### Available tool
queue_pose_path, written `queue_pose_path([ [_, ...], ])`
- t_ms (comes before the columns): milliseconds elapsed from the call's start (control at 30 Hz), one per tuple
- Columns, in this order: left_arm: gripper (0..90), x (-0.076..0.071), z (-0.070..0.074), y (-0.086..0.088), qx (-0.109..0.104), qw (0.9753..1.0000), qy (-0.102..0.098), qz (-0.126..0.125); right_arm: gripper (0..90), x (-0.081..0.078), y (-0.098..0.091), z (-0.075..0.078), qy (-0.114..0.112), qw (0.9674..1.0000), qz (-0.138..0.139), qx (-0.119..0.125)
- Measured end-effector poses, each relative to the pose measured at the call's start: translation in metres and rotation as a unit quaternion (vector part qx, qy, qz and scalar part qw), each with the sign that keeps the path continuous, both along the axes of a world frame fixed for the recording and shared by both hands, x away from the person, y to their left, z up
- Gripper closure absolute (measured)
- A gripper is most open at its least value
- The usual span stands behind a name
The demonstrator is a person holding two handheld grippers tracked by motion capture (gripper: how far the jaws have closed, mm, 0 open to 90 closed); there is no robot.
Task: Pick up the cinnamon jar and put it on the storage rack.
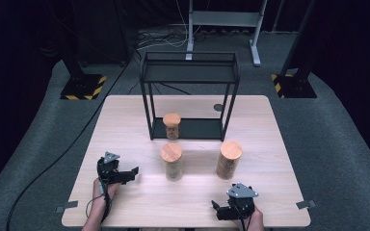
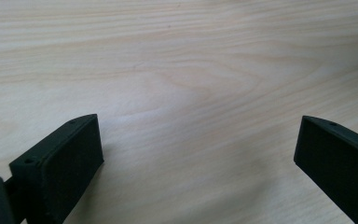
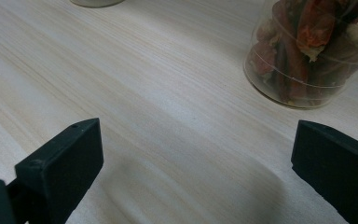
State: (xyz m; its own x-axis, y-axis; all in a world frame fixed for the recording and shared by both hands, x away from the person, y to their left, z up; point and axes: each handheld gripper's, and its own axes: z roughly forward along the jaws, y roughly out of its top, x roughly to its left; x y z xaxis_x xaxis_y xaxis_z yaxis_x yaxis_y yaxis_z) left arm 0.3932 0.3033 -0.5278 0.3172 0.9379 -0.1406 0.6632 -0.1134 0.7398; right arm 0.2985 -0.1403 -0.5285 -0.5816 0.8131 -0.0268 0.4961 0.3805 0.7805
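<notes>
Three glass jars with round wooden lids stand on the light wooden table [image 1: 125, 110]. One jar [image 1: 172, 126] sits on the bottom shelf of a black wire rack [image 1: 189, 72]. The middle jar [image 1: 172, 161] and the right jar [image 1: 229, 160] stand in front of the rack. My left gripper [image 1: 131, 173] is low at the front left, open, over bare wood [image 2: 198, 126]. Near the front edge my right gripper [image 1: 217, 207] is open too [image 3: 196, 128]. The right jar [image 3: 312, 51] holds dried red chillies and stands beyond its right jaw, apart from it. The middle jar's base [image 3: 95, 2] peeks in at the top.
The rack stands at the back middle of the table, its upper shelf bare. A small dark round mark [image 1: 218, 107] lies on the table to the rack's right. Cables and stand bases lie on the grey floor behind. Open wood lies between the grippers.
</notes>
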Motion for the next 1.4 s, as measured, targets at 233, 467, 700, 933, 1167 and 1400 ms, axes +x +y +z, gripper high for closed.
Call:
queue_pose_path([
  [233,0.7,-0.008,0.0,0.007,0.002,1.0,0.0,0.009,1.3,0.0,0.0,0.0,-0.001,1.0,-0.001,0.0],
  [467,0.6,-0.016,0.0,0.018,0.014,0.9994,0.001,0.032,1.3,0.0,0.0,0.0,-0.001,1.0,-0.001,0.001],
  [700,0.0,-0.018,-0.001,0.02,0.04,0.9983,0.005,0.043,1.3,-0.001,-0.001,0.0,-0.005,1.0,-0.003,0.003],
  [933,0.0,-0.018,-0.002,0.019,0.071,0.9964,0.008,0.045,1.3,-0.001,-0.001,0.0,-0.006,1.0,-0.004,0.003],
  [1167,0.0,-0.018,-0.002,0.019,0.073,0.9964,0.007,0.043,1.3,-0.001,-0.001,0.0,-0.006,1.0,-0.003,0.002],
  [1400,0.0,-0.019,-0.002,0.019,0.077,0.9961,0.005,0.043,1.3,-0.002,-0.001,0.0,-0.007,1.0,-0.002,0.003],
])
